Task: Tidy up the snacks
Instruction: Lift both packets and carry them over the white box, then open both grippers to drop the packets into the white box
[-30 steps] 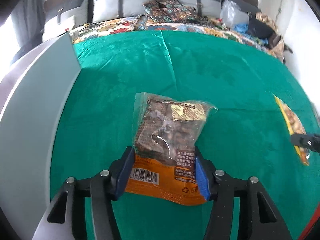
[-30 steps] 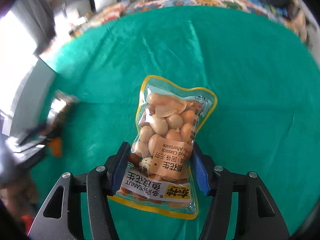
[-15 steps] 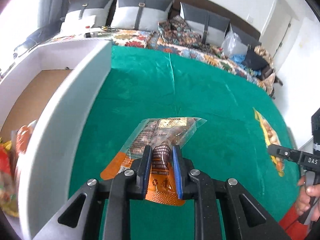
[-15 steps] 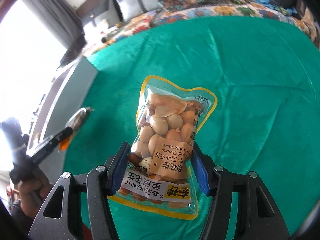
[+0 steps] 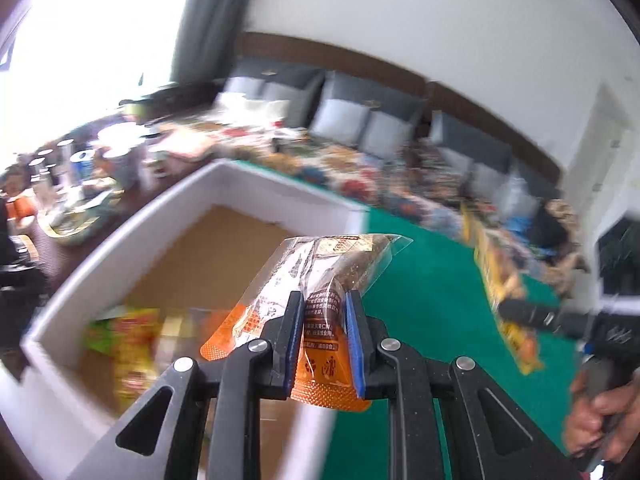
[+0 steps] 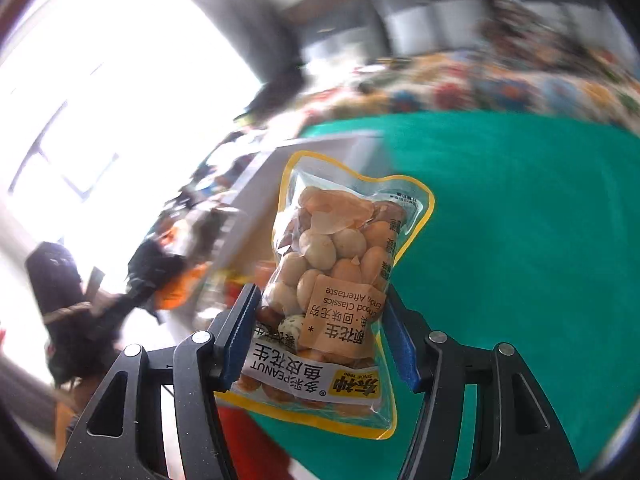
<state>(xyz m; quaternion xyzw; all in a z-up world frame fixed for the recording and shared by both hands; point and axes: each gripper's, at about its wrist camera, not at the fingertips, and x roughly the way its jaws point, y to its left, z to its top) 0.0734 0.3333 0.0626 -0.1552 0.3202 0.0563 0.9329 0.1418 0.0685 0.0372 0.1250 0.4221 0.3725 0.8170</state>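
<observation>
Carrying the orange snack pack over the white box, pinched tight in the left gripper; best to clear the rim, lower it beside the snacks already inside, then release. Right gripper grips the peanut pack above the green cloth, box to its left. Label reads "PEANUT", "Classics Aftertaste", plus Chinese text.

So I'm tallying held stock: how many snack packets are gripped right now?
2: the orange packet in the left claw, the peanut packet in the right claw.
</observation>
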